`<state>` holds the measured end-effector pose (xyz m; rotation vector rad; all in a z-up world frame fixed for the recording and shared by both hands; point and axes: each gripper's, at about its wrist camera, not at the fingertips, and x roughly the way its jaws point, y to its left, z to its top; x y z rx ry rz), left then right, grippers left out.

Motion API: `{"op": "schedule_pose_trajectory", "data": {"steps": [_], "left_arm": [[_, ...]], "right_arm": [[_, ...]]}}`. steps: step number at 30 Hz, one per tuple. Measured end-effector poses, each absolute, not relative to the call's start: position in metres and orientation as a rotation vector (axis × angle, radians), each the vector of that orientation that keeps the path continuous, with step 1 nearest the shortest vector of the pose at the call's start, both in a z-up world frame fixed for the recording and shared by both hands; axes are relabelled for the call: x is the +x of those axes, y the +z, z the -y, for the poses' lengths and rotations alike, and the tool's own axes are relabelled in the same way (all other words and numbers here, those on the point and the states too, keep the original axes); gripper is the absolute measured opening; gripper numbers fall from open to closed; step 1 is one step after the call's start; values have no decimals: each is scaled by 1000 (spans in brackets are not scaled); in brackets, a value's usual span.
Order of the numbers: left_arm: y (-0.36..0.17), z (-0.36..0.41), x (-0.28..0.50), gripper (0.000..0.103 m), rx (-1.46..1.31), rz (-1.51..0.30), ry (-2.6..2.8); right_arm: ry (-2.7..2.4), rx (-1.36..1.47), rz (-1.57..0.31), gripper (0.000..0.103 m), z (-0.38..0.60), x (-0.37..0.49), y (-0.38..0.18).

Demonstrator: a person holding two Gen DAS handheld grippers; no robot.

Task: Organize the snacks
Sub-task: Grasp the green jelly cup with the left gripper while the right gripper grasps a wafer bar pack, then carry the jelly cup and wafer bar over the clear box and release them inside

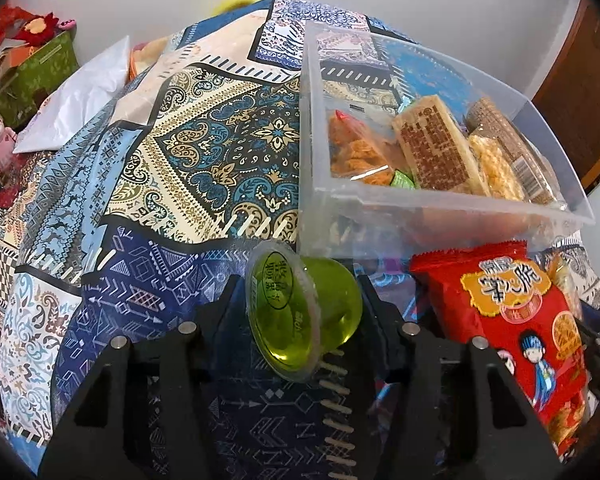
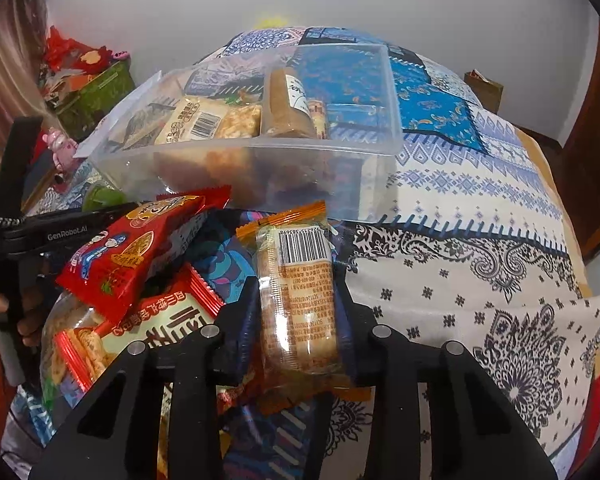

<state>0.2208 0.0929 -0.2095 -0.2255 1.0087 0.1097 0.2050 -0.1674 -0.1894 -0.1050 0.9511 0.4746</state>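
Observation:
A green jelly cup [image 1: 300, 316] lies on its side, its printed lid to the left, on the patterned cloth. My left gripper [image 1: 300, 280] is shut on it, one finger at the lid and one at the base. In the right wrist view, a clear biscuit packet with orange ends and a barcode [image 2: 296, 280] stands lengthwise between the fingers of my right gripper [image 2: 299, 284], which is shut on it. Just beyond both grippers stands a clear plastic bin [image 1: 440, 196] [image 2: 260, 144]. It holds several wrapped snacks [image 1: 432, 148] [image 2: 204, 120].
A red snack packet [image 1: 520, 312] [image 2: 128, 248] lies on a heap of loose packets [image 2: 148, 320] between the two grippers. A hand [image 2: 4, 308] holds the left tool's black body [image 2: 60, 232]. A green box [image 1: 40, 72] and a white bag [image 1: 88, 92] lie far left.

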Motion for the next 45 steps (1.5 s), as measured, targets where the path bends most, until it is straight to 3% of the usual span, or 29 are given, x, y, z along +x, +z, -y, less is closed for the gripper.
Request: {"op": "schedule_pose_trajectory", "data": {"steps": [11,28,45], "left_arm": [[-186,-91,188,54,-201,-976,95],[-103,-77,185,54,-179,-792,37],[-126,-69,248,54,-159,-825,30]], "right_arm": [[463,-76,-874,32,179,192,-157],[444,-29,-726,32,180,204,-105],[428,40,-746,32,166,260,-116]]}}
